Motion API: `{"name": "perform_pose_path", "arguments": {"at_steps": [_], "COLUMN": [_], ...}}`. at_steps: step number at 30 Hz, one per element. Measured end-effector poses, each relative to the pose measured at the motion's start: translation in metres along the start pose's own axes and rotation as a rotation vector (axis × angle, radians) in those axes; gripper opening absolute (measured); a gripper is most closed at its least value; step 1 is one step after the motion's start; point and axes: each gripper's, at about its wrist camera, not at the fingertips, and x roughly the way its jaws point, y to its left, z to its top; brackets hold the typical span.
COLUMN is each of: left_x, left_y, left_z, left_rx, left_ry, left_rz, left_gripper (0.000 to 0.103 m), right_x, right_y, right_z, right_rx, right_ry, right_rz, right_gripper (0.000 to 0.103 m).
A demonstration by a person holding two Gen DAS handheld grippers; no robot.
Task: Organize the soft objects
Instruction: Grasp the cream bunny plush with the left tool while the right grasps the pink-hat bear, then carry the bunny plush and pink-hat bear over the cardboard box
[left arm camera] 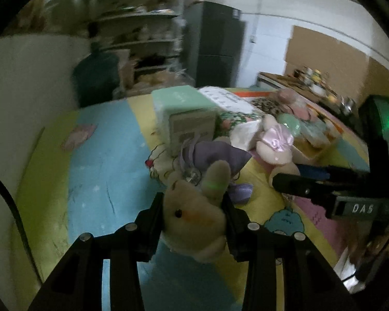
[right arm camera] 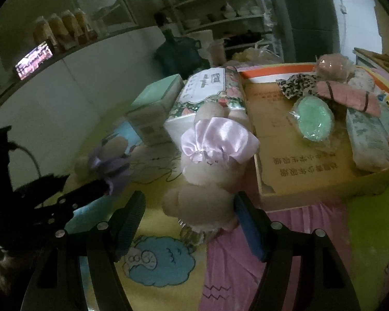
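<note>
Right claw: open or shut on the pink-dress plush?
Open. The right claw straddles the pink-dress plush, with a visible gap between its left finger and the toy.

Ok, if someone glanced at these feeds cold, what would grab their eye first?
Probably the beige plush bunny clamped in the left gripper, its purple dress trailing toward the mint box. Next, the plush in the shiny pink dress lying between the open fingers of the right gripper, beside the cardboard tray of wrapped soft items.
</note>
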Motion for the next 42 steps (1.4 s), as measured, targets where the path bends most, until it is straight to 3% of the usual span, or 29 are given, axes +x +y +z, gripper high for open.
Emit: {"name": "perform_pose_path", "arguments": {"at_steps": [3, 5, 20, 42], "left_x": [0.001, -0.001, -0.004, -0.001], "left_y": [-0.004, -0.008, -0.025, -0.101], "left_z": [-0.005, -0.007, -0.005, 0.041], "left_rx": [-0.030, -0.041, -0.138, -0.087], "left_ry": [-0.001, -0.007, -0.020, -0.099], "left_rz": [0.017, 0.023, 0.021, -0.039], "left_gripper": [0.042, 0.042, 0.042, 0.042], "right_x": [0.003, 0.003, -0.035, -0.093], "right_y": [0.003, 0.004, 0.011, -0.040], "right_z": [0.000, 0.000, -0.006, 0.006], "right_rx": [-0.016, -0.034, -0.065, -0.013], "right_ry": [0.004, 0.001, -0.082, -0.217], "right_rz": [-0.022, -0.052, 0.019, -0.006], "right_gripper": [0.072, 0.045, 0.041, 0.041]}}
